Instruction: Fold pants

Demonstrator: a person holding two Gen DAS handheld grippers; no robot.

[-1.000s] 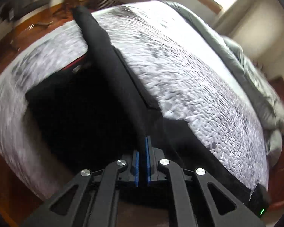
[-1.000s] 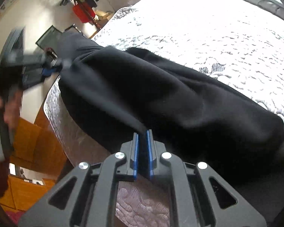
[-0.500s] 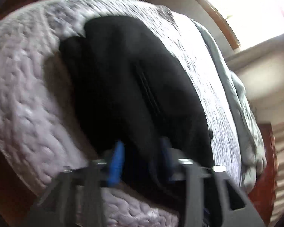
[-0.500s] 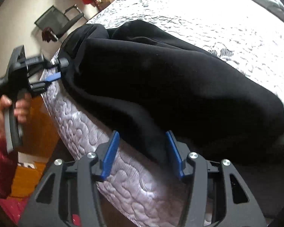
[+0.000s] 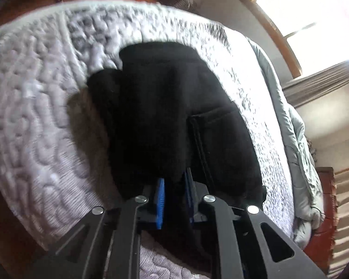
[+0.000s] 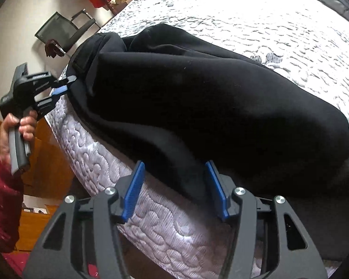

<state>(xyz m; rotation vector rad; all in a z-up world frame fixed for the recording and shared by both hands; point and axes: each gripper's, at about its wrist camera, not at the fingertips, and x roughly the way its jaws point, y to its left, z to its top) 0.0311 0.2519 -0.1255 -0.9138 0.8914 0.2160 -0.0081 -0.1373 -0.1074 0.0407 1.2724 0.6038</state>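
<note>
We see the black pants lying folded over on the quilted mattress, at its edge. Our left gripper, at 6 o'clock in its view, has just been closing and pinches the pants' near edge. Our right gripper has its jaws apart, a fold between them, unpressed.

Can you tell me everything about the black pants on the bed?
The black pants are thick, soft-looking fabric, folded over into a long heap along the near edge of the quilted bed. A sewn pocket shows on one side. The left claw has just been closing, with a fold of cloth between its blue pads. The right claw has been opening, and a corner of cloth lies loosely between its pads.
</note>
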